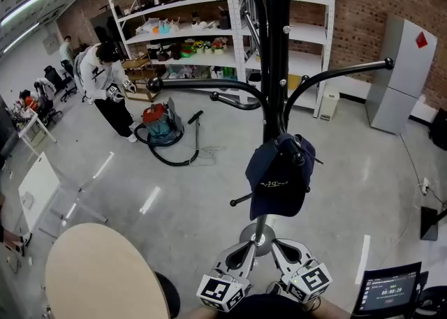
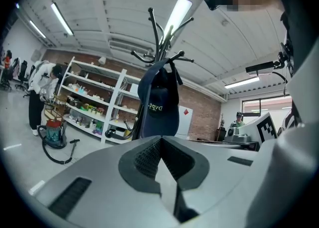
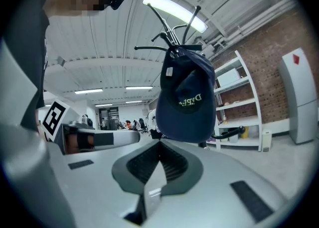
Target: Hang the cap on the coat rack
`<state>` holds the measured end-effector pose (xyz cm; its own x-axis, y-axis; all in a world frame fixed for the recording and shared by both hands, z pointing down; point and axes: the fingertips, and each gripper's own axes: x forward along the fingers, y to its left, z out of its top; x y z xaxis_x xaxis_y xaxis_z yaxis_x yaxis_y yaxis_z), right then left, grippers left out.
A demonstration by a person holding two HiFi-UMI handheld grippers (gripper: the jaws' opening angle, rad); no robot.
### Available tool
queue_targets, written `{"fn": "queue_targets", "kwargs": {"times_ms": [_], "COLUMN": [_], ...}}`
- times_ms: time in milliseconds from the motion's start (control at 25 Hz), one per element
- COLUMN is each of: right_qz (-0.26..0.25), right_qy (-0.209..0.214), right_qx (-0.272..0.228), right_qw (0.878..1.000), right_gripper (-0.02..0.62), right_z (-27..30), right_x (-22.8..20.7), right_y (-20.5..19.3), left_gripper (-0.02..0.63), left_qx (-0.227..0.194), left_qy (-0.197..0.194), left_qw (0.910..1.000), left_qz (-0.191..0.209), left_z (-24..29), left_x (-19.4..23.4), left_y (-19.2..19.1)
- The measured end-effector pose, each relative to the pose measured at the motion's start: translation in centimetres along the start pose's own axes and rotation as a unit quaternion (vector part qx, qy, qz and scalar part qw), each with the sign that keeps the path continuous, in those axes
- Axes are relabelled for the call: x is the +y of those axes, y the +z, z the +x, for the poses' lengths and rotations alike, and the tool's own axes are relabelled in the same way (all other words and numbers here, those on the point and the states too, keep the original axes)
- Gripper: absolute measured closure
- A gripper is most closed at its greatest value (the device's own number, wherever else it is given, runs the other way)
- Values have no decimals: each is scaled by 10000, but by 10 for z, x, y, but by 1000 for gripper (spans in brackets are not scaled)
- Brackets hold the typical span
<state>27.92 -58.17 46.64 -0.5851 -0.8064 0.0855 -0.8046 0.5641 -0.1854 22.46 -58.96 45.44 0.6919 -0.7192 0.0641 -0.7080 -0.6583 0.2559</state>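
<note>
navy cap (image 1: 279, 178) hanging from a hook of the black coat rack (image 1: 274, 66), just ahead of my left gripper (image 2: 160, 144) and right gripper (image 3: 159, 147), both jaws pressed together on nothing, clear of the cap

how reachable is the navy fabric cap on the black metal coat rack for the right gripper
Probably yes: the navy cap hangs on the coat rack just ahead of the right gripper, nothing between them. Its jaws are shut and empty, so they would need opening first.
</note>
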Motion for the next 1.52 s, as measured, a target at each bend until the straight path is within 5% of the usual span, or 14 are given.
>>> {"fn": "queue_targets", "kwargs": {"times_ms": [400,640,1520], "right_qz": [-183,-295,-83], "right_qy": [-330,-79,-400], "right_qx": [162,93,24], "right_qw": [9992,9995,9992], "right_gripper": [592,592,592], "right_z": [-8,-19,-15], "right_x": [12,15,-1], "right_y": [16,24,8], "left_gripper": [603,603,603], "left_qx": [275,396,634], "left_qy": [42,194,-163], "left_qw": [9996,9990,9978], "left_qz": [33,-81,45], "left_z": [-12,-11,5], "left_x": [-2,-15,-11], "left_y": [8,7,-16]}}
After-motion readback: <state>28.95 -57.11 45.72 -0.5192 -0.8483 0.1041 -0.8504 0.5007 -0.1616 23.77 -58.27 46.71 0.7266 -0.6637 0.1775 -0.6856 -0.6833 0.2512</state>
